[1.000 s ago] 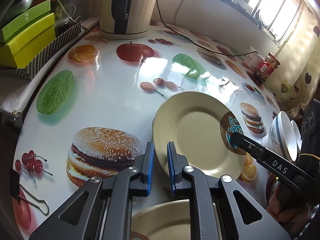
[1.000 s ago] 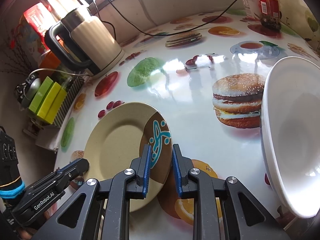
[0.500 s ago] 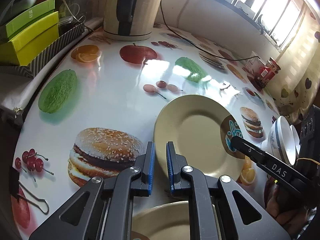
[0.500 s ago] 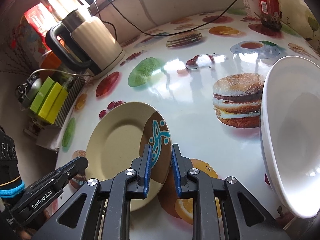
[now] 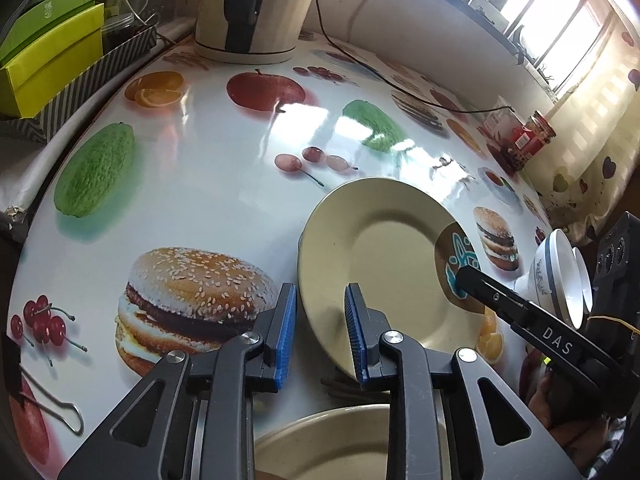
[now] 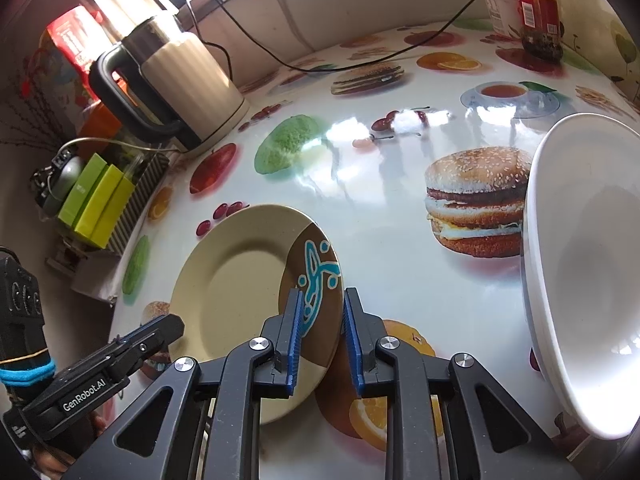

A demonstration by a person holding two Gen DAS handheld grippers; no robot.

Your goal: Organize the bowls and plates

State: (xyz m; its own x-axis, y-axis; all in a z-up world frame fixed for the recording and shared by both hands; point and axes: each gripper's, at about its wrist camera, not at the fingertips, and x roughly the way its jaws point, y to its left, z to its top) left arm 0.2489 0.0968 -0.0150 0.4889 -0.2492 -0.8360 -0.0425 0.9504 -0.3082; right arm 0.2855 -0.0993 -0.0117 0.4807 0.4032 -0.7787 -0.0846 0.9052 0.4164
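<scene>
A black gripper arm at the lower left of the right wrist view carried the white lettering "GenRobot.AI"; this was the left gripper (image 5: 320,320). Its blue-padded jaws had just been opening and stood a little apart astride the near-left rim of the round beige plate with a brown and turquoise patterned segment (image 5: 384,264), the pads not pressing on it. The plate was tilted, its left edge raised off the glossy white tablecloth printed with burgers and fruit (image 5: 208,184), near the middle of the table's near side. Just below, the rim of a second beige dish (image 5: 320,432) showed at the near edge of the left wrist view. To the right, the right gripper (image 6: 320,332), lettered "DAS" in the left wrist view, kept its jaws narrow around the plate's patterned right rim, seemingly holding it. Far right, a white bowl (image 6: 584,272) stood on edge near that gripper. At the far right, a red-labelled glass jar (image 6: 538,12) bore writing too small to read.
</scene>
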